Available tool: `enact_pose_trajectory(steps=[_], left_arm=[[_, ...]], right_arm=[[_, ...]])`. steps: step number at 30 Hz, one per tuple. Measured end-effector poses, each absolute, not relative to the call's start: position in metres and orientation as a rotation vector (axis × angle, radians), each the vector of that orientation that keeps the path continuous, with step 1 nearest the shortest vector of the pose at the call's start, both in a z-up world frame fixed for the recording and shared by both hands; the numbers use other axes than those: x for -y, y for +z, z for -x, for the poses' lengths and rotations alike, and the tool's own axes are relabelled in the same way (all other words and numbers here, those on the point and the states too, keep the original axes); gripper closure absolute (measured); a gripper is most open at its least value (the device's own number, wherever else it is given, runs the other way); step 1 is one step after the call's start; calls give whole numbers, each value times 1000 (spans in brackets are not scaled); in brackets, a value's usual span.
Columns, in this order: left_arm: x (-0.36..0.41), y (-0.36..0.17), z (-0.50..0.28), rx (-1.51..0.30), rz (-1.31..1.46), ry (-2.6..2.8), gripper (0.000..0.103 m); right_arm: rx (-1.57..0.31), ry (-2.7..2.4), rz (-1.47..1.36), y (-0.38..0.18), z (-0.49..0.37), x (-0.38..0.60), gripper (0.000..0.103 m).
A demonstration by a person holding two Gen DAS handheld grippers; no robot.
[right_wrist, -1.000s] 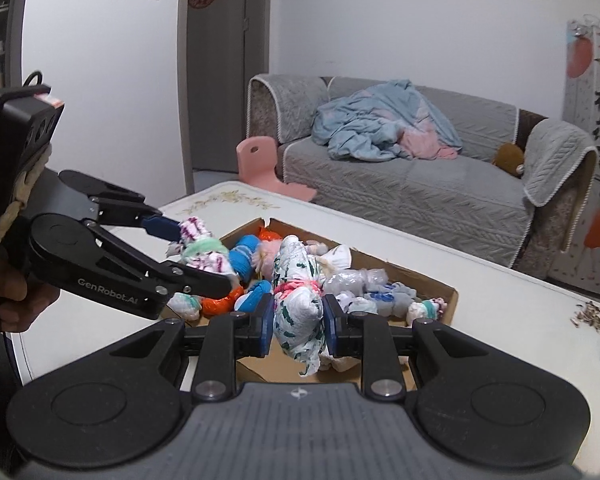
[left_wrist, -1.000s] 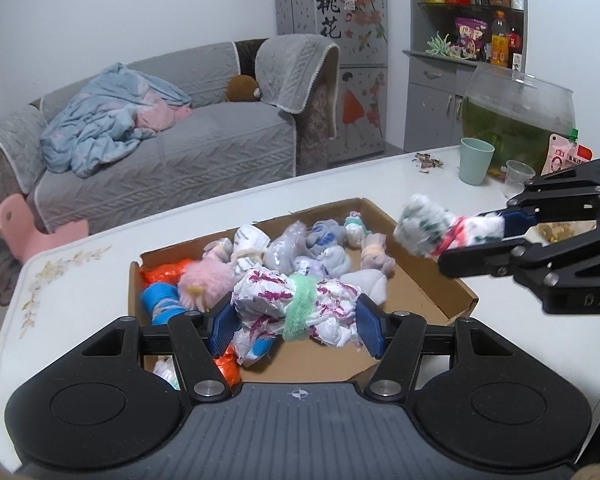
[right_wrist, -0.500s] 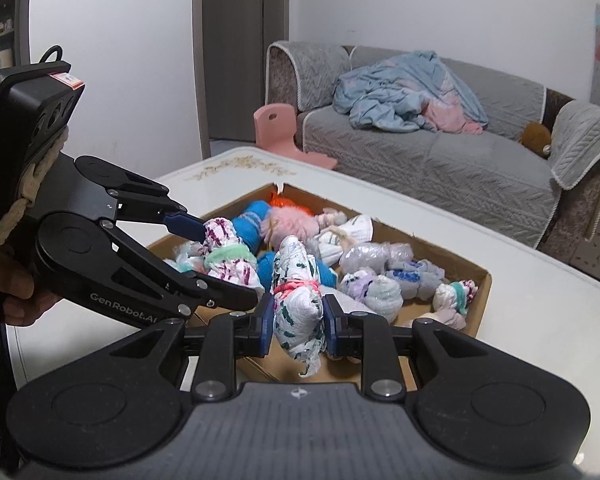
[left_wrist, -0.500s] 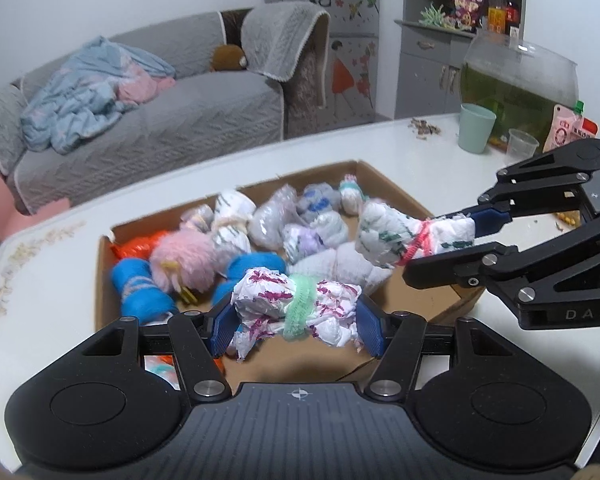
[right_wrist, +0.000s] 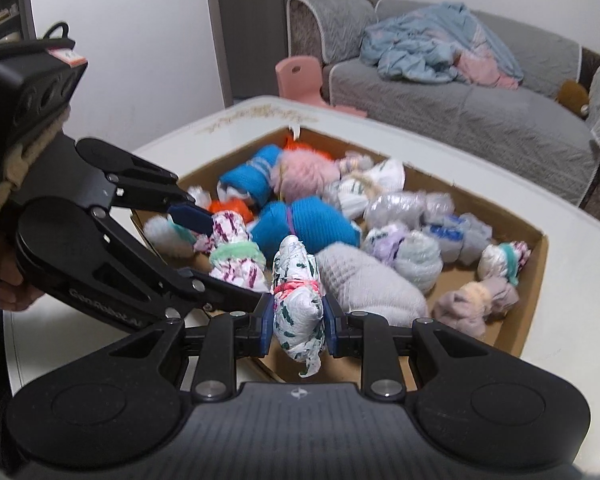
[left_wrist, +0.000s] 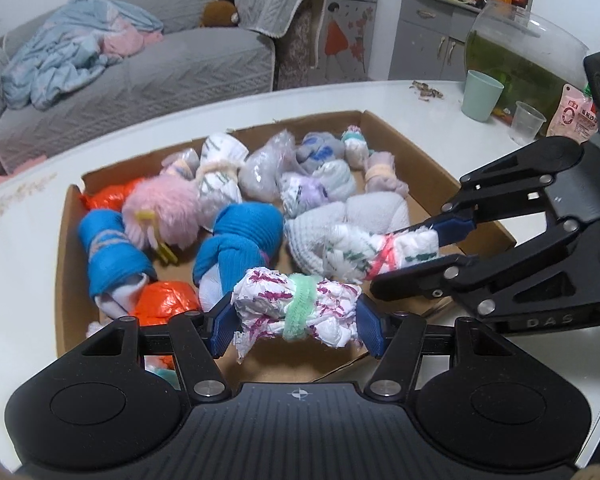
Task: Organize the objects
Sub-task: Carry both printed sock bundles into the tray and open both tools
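Both tongs carry a rolled bundle over the near edge of the cardboard box (left_wrist: 66,240), so the coming move turns on which free patch of box floor lies under each. The left gripper (left_wrist: 296,322) pinches the pink-flecked bundle (left_wrist: 296,312) by its two ends, the long axis lying crosswise between the pads. The right gripper (right_wrist: 298,322) is pressed tight on the green-flecked bundle (right_wrist: 298,300), whose long axis points forward, away from the hand. Bare cardboard shows only along the near edge, just below both bundles; the rest is packed with rolled socks. Each bundle probably needs only a short drop.
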State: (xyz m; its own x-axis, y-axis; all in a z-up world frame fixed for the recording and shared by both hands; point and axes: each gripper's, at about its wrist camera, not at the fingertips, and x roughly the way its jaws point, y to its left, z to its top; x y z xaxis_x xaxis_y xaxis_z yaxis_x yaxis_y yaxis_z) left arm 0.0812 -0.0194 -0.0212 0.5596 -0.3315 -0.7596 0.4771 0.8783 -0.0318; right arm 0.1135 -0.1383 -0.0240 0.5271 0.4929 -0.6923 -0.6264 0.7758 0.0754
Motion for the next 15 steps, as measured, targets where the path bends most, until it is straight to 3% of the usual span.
enact_pose_trajectory(steps=[15], left_arm=[[28, -44, -102, -901, -101, -386, 36]], right_arm=[[-769, 559, 279, -35, -121, 154, 80]])
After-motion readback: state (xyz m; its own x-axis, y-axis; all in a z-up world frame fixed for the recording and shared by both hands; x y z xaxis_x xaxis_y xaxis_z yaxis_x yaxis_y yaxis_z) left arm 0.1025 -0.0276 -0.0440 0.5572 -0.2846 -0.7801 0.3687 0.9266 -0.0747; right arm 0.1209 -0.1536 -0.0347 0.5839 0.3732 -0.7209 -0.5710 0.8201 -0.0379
